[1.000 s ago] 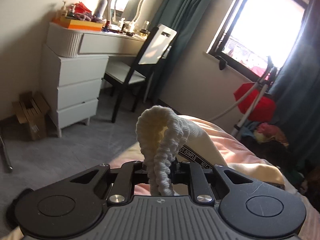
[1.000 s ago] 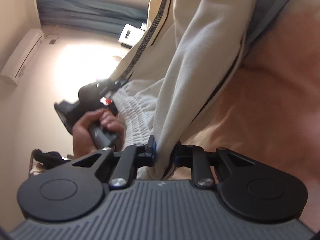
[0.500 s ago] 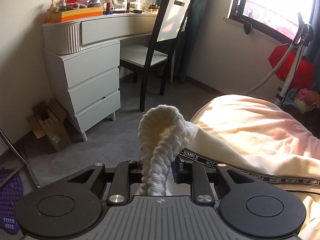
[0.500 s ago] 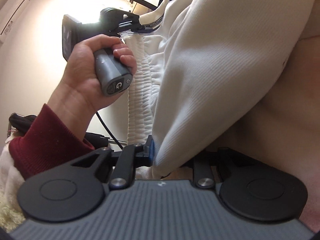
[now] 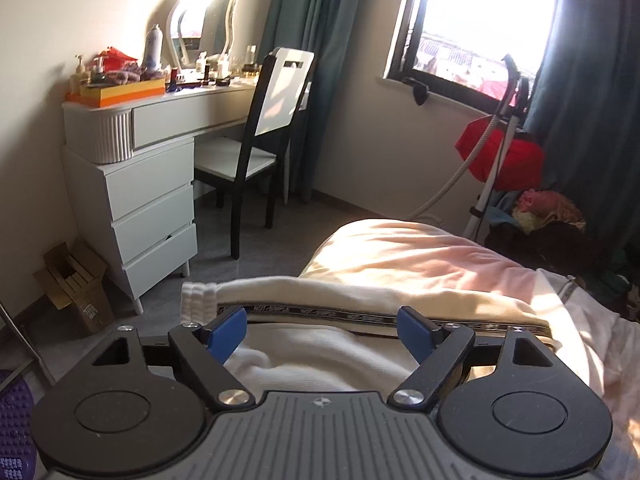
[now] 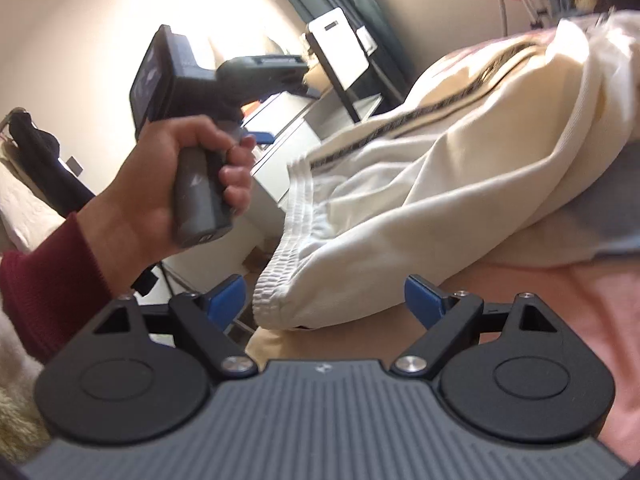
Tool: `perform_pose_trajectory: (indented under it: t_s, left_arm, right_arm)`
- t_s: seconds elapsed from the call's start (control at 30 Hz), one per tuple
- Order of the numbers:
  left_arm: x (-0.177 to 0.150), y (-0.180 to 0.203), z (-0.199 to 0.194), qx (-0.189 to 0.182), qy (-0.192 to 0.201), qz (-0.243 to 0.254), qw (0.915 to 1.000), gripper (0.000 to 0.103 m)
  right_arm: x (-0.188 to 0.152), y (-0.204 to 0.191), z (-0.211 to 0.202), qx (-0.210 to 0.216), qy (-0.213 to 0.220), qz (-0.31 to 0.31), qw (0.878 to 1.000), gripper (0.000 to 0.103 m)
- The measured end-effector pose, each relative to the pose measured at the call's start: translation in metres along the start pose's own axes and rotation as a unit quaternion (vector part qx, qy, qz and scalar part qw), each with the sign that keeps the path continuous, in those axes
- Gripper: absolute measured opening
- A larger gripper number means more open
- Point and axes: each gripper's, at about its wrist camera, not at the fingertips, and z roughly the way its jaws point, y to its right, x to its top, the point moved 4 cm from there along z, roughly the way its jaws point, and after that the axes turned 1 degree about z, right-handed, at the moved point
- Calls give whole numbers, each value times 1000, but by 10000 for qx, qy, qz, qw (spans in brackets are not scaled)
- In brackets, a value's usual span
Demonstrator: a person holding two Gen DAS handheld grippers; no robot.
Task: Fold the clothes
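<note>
Cream trousers [image 5: 320, 356] with a ribbed white waistband [image 5: 198, 298] and a black lettered side stripe [image 5: 360, 314] lie on the pink bedspread [image 5: 420, 256]. My left gripper [image 5: 322, 330] is open just above them, its blue-tipped jaws wide apart and holding nothing. In the right wrist view the same trousers [image 6: 440, 208] lie folded on the bed, waistband [image 6: 288, 256] toward me. My right gripper [image 6: 324, 300] is open too, jaws spread either side of the waistband end without gripping it. A hand in a dark red sleeve [image 6: 48, 276] holds the left gripper's handle [image 6: 200, 196].
A white dresser with drawers [image 5: 148, 208] and a black-and-white chair [image 5: 264, 148] stand left of the bed. A cardboard box [image 5: 72, 280] sits on the grey floor. By the window are a garment steamer pole [image 5: 500, 136], a red item [image 5: 508, 156] and a pile of clothes [image 5: 548, 216].
Both grippers were shut on the trousers' waistband and held it up; now both have opened and the trousers lie released on the bed.
</note>
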Motion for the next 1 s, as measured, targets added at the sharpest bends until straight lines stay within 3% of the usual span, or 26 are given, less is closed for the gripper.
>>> perform_pose_trajectory:
  t_s: [0.13, 0.3, 0.47, 0.57, 0.8, 1.0]
  left_arm:
    - [-16, 40, -48, -484, 118, 157, 9986, 93]
    - [-54, 82, -88, -1096, 93, 230, 9937, 95]
    - [-92, 111, -103, -1382, 63, 367, 9897, 96]
    - [-105, 125, -94, -1397, -60, 367, 9895, 96]
    - [-100, 164, -37, -1317, -231, 435, 9901, 96]
    - [-94, 233, 41, -1304, -292, 752, 9882, 95]
  right_arm:
    - [43, 8, -49, -610, 614, -354, 9956, 89]
    - [53, 38, -125, -1167, 1239, -563, 9838, 89]
    - [60, 71, -149, -1725, 1578, -743, 9694, 89]
    - [64, 92, -157, -1990, 1768, -747, 9610, 89]
    - [66, 138, -168, -2270, 1925, -314, 9542, 89]
    - [66, 173, -169, -2391, 1984, -139, 9504, 89]
